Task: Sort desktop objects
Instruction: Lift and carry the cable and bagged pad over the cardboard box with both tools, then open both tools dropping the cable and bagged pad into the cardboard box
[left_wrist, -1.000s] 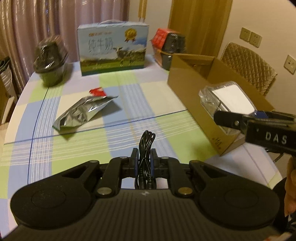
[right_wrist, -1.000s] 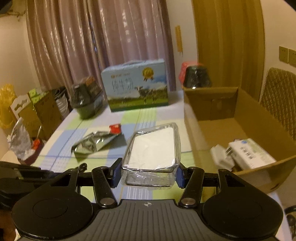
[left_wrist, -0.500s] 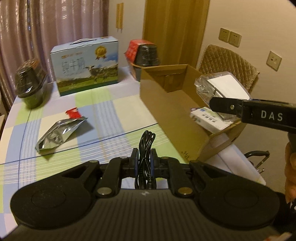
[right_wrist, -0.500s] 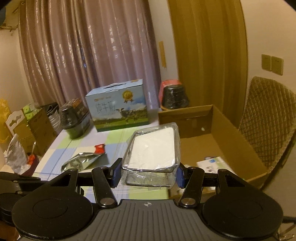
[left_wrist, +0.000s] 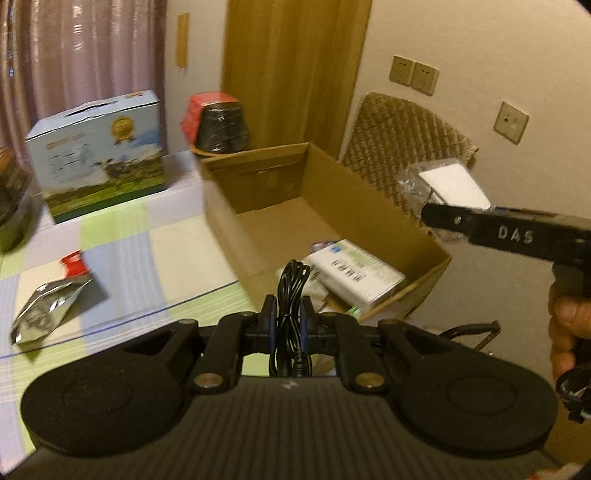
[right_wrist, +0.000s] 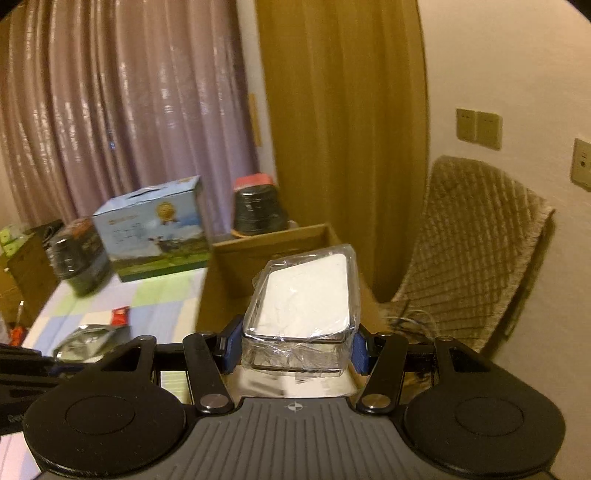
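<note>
My left gripper (left_wrist: 288, 321) is shut on a coiled black cable (left_wrist: 291, 295) and hangs over the near end of the open cardboard box (left_wrist: 369, 192). A white labelled carton (left_wrist: 356, 275) lies inside that box. My right gripper (right_wrist: 295, 349) is shut on a clear plastic-wrapped box with a white top (right_wrist: 306, 299), held above the cardboard box (right_wrist: 273, 240). In the left wrist view that wrapped box (left_wrist: 448, 184) shows at the right, past the box's far wall, in the black right gripper held by a hand (left_wrist: 567, 332). A silver foil pouch (left_wrist: 48, 308) lies on the checked tablecloth.
A blue milk carton case (left_wrist: 99, 155) stands at the back of the table, with black wrapped pots (left_wrist: 221, 125) beside it and at the left edge (right_wrist: 77, 254). A woven chair (right_wrist: 469, 251) stands by the wall right of the box.
Both grippers have swung right and risen, from over the tablecloth to over the cardboard box, each keeping its load. The foil pouch has slid to the left of both views.
</note>
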